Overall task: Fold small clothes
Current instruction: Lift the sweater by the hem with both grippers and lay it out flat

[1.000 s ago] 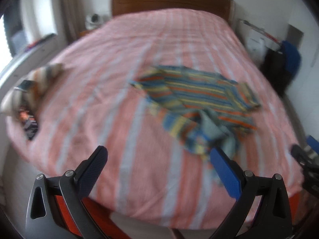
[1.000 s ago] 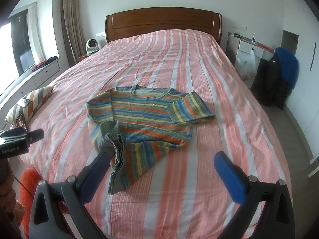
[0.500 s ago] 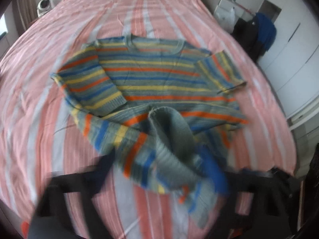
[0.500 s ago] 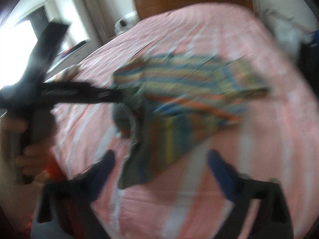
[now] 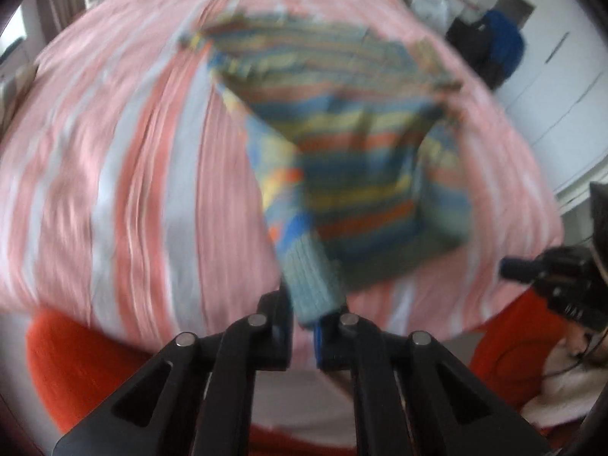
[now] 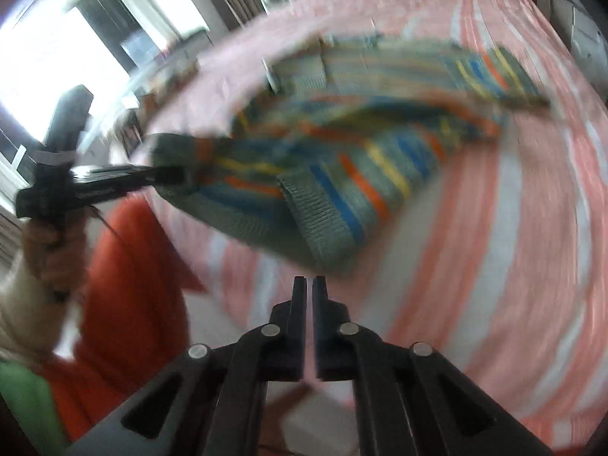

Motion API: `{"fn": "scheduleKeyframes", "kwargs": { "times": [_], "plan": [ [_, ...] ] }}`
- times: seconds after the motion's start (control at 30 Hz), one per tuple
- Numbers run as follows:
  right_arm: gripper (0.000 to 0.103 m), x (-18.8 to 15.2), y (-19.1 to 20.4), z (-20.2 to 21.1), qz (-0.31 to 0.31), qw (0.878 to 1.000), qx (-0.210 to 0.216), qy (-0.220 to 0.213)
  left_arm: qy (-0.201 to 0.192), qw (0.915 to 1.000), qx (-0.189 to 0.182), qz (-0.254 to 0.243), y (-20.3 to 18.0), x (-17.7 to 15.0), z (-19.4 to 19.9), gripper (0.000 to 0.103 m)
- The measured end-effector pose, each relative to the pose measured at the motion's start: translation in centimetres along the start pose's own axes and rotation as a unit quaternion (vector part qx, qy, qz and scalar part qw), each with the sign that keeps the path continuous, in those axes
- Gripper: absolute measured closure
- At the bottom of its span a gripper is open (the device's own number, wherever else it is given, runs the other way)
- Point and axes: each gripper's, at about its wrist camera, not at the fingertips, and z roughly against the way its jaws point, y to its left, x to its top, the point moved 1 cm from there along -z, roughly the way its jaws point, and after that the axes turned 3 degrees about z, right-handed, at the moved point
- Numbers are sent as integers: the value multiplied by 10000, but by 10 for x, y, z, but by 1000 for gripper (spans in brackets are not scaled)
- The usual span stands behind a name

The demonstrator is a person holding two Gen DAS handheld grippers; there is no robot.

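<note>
A small striped knit sweater (image 5: 342, 144) in blue, yellow, orange and grey lies on the pink striped bed (image 5: 133, 152). My left gripper (image 5: 304, 319) is shut on the sweater's grey ribbed hem and lifts that corner off the bed. In the right wrist view the left gripper (image 6: 178, 178) holds the hem at the left, and the sweater (image 6: 342, 174) stretches from it across the bed. My right gripper (image 6: 308, 285) is shut and empty, just short of the near hem. Both views are blurred by motion.
The bed's near edge (image 6: 266, 304) lies just beyond my right gripper. An orange garment (image 6: 129, 285) on the person shows below the bed edge. A dark jacket and blue item (image 5: 490, 49) hang at the right of the room. A window (image 6: 57, 57) is on the left.
Both grippers went from wide open to shut. The left one closed on the sweater's hem and raised it. The right one moved in towards the near hem.
</note>
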Motion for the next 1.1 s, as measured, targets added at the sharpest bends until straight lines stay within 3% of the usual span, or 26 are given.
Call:
{"fn": "scheduleKeyframes", "kwargs": {
  "times": [0.07,0.13,0.2,0.27,0.37,0.43,0.5,0.53,0.6,0.67,0.7,0.77,0.83,0.9,1.1],
  "plan": [
    [90,-4,-14,-9,-206,9996,-99,190,66,9997,190,136,14,-9,-8,95],
    [73,1,-29,-2,-422,9988,-229,-20,-70,9993,257,248,26,-9,-5,78],
    [59,10,-30,7,-363,9984,-330,-264,-309,9986,235,360,35,-3,2,41],
    [47,32,-20,10,-110,9978,-436,-496,-646,9964,301,448,41,4,8,29],
    [44,62,13,-5,536,9957,-346,-666,-675,9953,518,472,43,15,-1,26],
    [37,80,35,-34,1004,9922,-325,-663,-529,9966,395,499,43,19,-11,17],
    [37,84,45,-60,1276,9882,-615,-575,-326,9975,366,517,42,19,-23,16],
    [39,84,43,-74,1321,9866,-851,-445,-274,9977,337,526,44,16,-24,16],
    [60,79,34,-78,1161,9891,-821,-374,-332,9974,288,579,45,7,-24,16],
    [93,72,18,-63,765,9946,-563,-427,-368,9967,316,644,51,0,-22,19],
    [100,67,7,-51,523,9961,-560,-437,-339,9966,351,659,53,-2,-24,28],
    [100,56,-10,-31,205,9980,-379,-460,-106,9969,446,647,56,-7,-35,49],
    [100,44,-21,-14,-98,9986,-119,-498,-5,9968,598,534,54,-9,-44,62],
    [100,32,-33,5,-301,9975,-235,-601,-35,9968,691,391,49,-9,-47,92],
    [100,-2,-72,56,-1352,9862,-377,-878,9,9978,452,486,58,-6,-20,98]
  ]
}}
